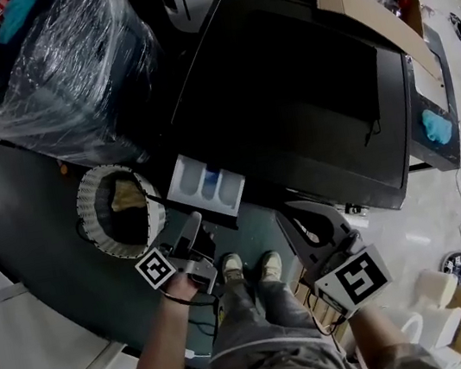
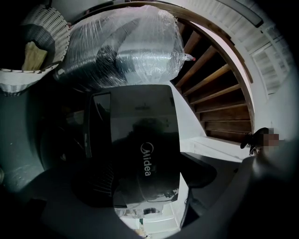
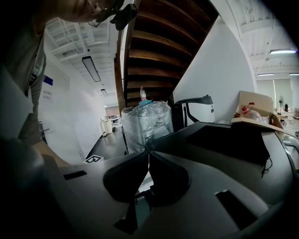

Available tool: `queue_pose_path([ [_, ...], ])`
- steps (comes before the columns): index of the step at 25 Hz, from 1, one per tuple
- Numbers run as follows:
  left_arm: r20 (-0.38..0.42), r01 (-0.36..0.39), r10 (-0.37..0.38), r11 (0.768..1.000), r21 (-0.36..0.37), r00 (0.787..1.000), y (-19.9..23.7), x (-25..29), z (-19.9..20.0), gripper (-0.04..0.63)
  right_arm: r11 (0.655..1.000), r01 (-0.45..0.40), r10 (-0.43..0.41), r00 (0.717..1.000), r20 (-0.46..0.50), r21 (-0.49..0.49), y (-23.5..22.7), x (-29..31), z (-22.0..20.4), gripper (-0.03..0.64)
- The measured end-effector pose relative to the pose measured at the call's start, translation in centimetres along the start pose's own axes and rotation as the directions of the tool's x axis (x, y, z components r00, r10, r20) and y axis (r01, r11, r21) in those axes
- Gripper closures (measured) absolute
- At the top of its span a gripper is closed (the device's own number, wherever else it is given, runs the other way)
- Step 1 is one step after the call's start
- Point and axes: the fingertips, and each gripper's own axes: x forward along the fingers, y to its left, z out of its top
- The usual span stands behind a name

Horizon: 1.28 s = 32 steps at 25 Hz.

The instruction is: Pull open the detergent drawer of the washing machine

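White plastic detergent drawer (image 1: pixel 204 185) with blue compartments, projecting near-left from the front of the glossy black washing machine (image 1: pixel 286 100); it appears already drawn out. Left tool (image 1: pixel 192 226), jaws apart and empty, lies just near of the drawer front and is closer to it. Right tool (image 1: pixel 293 217), jaws together, lies to the right.

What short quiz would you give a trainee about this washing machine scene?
1. True or false: the drawer is pulled out.
2. The right gripper's jaws are: A apart; B together, empty; C on the drawer.
3. Fill in: in the head view, left of the drawer stands a white ___.
Key: 1 true; 2 B; 3 basket.
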Motion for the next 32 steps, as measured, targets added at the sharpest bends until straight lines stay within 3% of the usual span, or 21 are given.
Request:
queue_pose_path([
  [13,0.006,-0.001,0.001,1.0,0.001,1.0,-0.2,-3.5,-0.9,0.147,0.998,-0.043,0.042,0.999,-0.022,-0.036,2.9,-0.7,-0.6,0.584],
  [23,-0.018,-0.091,0.092,0.995,0.047,0.996,-0.6,-4.3,-1.4,0.147,0.998,-0.032,0.031,0.999,-0.008,-0.051,4.1,-2.1,1.1,0.584],
  [28,-0.033,-0.153,0.159,0.979,0.138,0.987,-1.9,-4.8,-1.3,0.147,0.998,-0.023,0.024,1.0,0.007,-0.064,4.2,-3.3,2.8,0.584],
  [32,-0.016,-0.218,0.23,0.941,0.258,0.973,-4.3,-5.1,-0.4,0.149,0.997,-0.019,0.021,0.999,0.034,-0.076,4.2,-4.4,4.7,0.584],
])
